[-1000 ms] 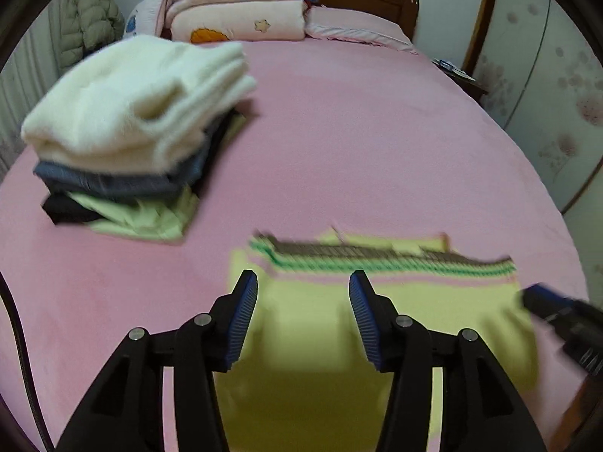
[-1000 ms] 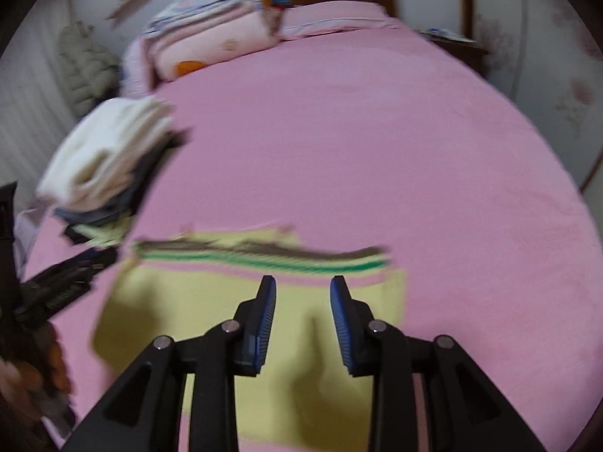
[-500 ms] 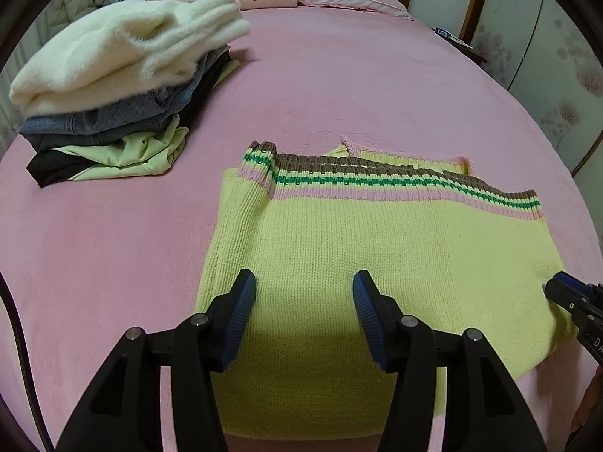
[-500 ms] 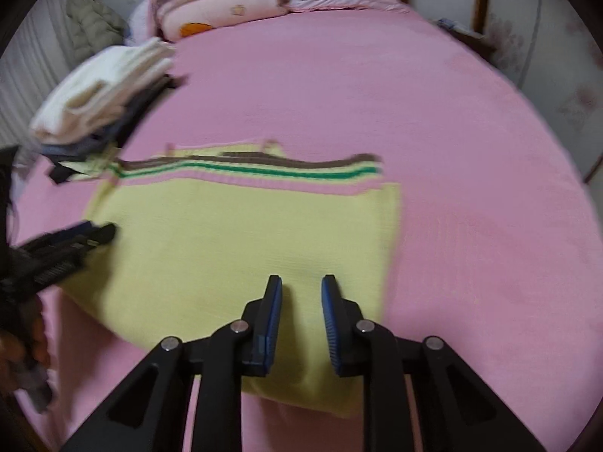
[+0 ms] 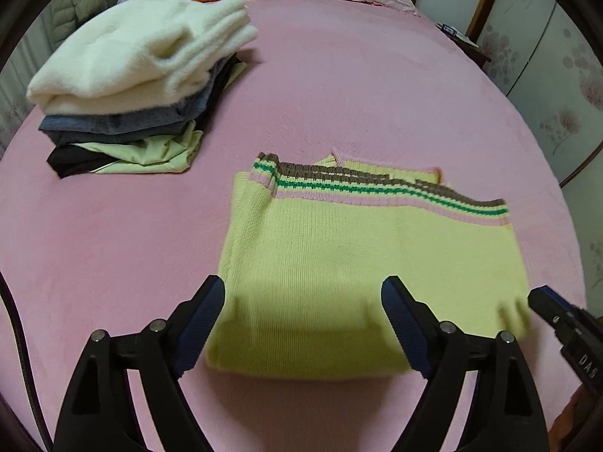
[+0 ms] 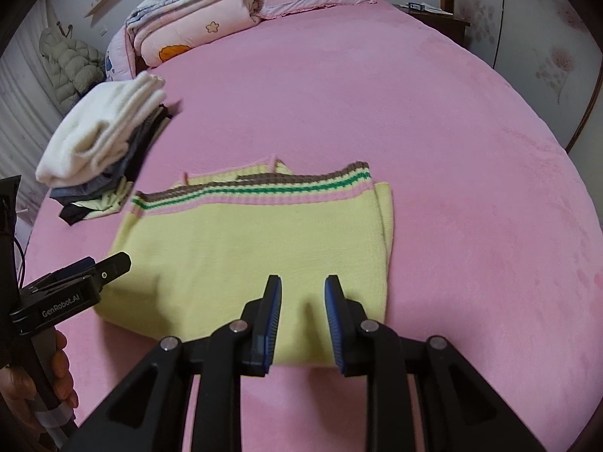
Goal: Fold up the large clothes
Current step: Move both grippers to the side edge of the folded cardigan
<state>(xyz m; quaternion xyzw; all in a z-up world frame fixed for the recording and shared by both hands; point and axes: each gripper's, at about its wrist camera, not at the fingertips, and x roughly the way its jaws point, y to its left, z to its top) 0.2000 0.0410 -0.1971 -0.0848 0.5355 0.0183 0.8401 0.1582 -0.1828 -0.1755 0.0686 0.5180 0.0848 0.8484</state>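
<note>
A yellow knit sweater with a brown, green and pink striped hem lies folded flat on the pink bed. My left gripper hovers over its near left part, jaws opening wide, nothing pinched between them. In the right wrist view the sweater fills the middle. My right gripper hangs above its near right edge, jaws a narrow gap apart and opening slightly, the pads not pressing on the cloth. Each gripper shows in the other's view: the right gripper at the sweater's right edge, the left gripper at its left.
A stack of folded clothes, topped by a white fluffy piece, sits at the left of the bed. Folded quilts and a pillow lie at the headboard. A puffy jacket hangs at the far left. A person's hand holds the left gripper's handle.
The left jaws have spread much wider. The right jaws have narrowed. Both views have steadied from blur, and the sweater sits a little farther from the fingertips than half a second ago.
</note>
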